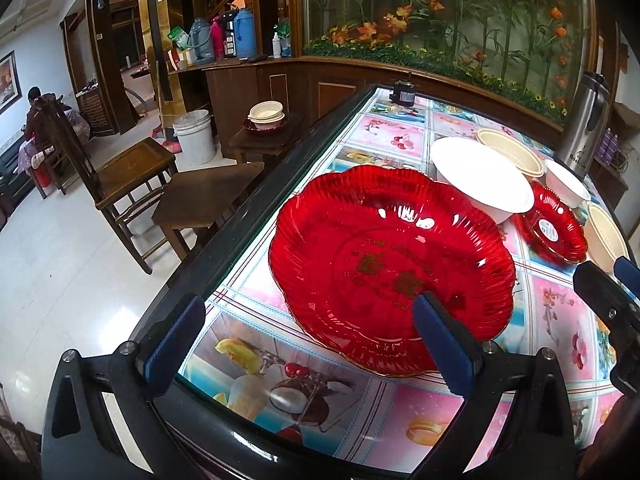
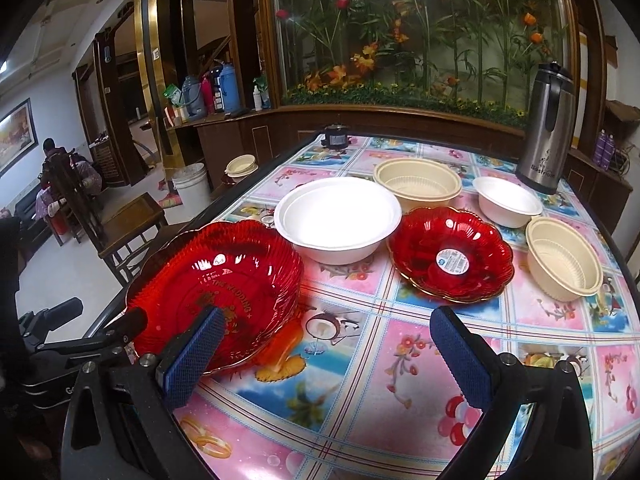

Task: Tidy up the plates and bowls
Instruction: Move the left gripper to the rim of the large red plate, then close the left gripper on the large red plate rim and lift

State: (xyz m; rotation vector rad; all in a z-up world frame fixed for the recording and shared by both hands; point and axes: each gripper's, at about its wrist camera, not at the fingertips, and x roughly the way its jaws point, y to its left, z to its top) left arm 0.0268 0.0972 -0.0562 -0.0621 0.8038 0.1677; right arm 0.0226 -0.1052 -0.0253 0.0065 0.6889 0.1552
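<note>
The large red plate (image 2: 218, 292) sat at the table's (image 2: 400, 380) near left corner, at about nine o'clock from the smaller red plate (image 2: 452, 254), with the white bowls (image 2: 338, 216) touching its far rim at one o'clock. To lift it cleanly, I judged the left gripper (image 1: 308, 344), fingers spread wide and empty, should straddle the near rim squarely before closing, while the right gripper (image 2: 324, 354), likewise spread and holding nothing, kept clear. Whether one plate or a stack lay there was hard to tell, and the gold lettering was partly unreadable.
</note>
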